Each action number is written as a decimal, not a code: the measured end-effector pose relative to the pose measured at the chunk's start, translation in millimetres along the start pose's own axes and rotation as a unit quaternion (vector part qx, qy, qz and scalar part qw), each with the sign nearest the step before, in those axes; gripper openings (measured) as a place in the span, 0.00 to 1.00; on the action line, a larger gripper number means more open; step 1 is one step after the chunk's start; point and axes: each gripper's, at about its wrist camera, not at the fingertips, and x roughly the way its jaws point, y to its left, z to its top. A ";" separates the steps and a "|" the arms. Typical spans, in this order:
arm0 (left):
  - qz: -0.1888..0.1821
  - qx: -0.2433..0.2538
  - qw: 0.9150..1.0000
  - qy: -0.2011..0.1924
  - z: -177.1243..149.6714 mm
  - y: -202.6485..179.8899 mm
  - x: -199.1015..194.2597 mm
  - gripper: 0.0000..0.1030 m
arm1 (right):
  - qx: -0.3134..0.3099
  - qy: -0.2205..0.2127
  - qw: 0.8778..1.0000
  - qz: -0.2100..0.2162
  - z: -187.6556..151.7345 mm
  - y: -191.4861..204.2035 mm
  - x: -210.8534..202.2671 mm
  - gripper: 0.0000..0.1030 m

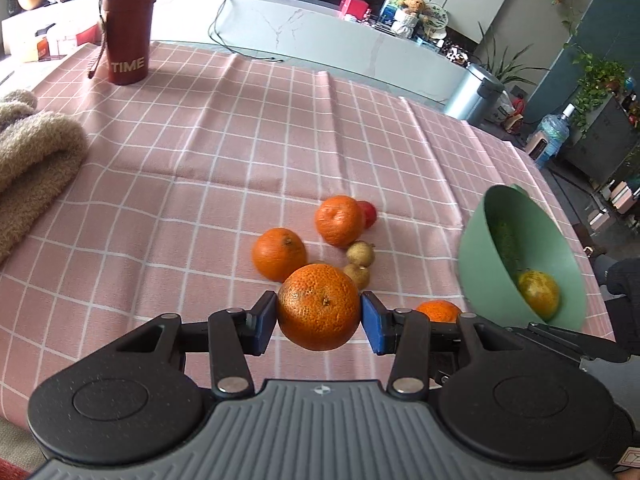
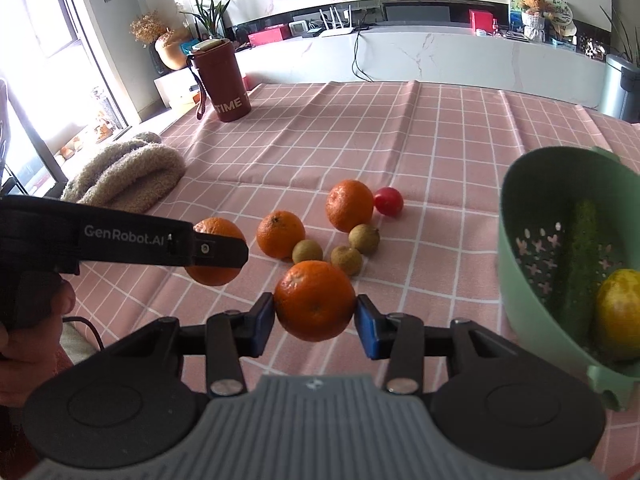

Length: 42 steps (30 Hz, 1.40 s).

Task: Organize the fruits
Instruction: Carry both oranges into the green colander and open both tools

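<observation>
My left gripper point(image 1: 319, 314) is shut on a large orange point(image 1: 319, 306), its blue pads pressing on both sides above the pink checked cloth. My right gripper point(image 2: 315, 316) is shut on another orange point(image 2: 314, 300). In the right wrist view the left gripper point(image 2: 216, 250) shows side-on at the left with its orange point(image 2: 212, 276). Two more oranges point(image 2: 280, 234) point(image 2: 349, 205), three small brown longans point(image 2: 307, 251) and a red tomato point(image 2: 388, 201) lie loose on the cloth. At the right a tilted green colander bowl point(image 2: 516, 216) holds a cucumber point(image 2: 580, 256) and a yellow-green fruit point(image 2: 620, 312).
A dark red tumbler marked TIME point(image 1: 128, 32) stands at the far left of the table. A folded beige fleece point(image 1: 36, 160) lies at the left edge. The table's right edge point(image 1: 552, 184) runs just past the bowl, with a bin and plants beyond.
</observation>
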 end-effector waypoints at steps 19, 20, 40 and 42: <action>-0.081 0.134 0.987 0.039 41.4 -166.3 44.0 0.49 | -0.005 -0.012 0.996 -0.093 22.4 -122.3 -106.0 0.39; -0.075 0.139 0.986 0.046 43.2 -171.3 50.1 0.49 | -0.007 -0.007 0.995 -0.098 25.5 -131.1 -104.9 0.39; 0.018 0.216 0.969 0.120 49.1 -199.8 135.2 0.49 | -0.030 0.069 0.994 -0.084 53.1 -202.4 -30.1 0.39; 0.020 0.225 0.967 0.121 50.0 -201.9 137.8 0.49 | -0.038 0.070 0.994 -0.079 53.6 -203.4 -27.1 0.39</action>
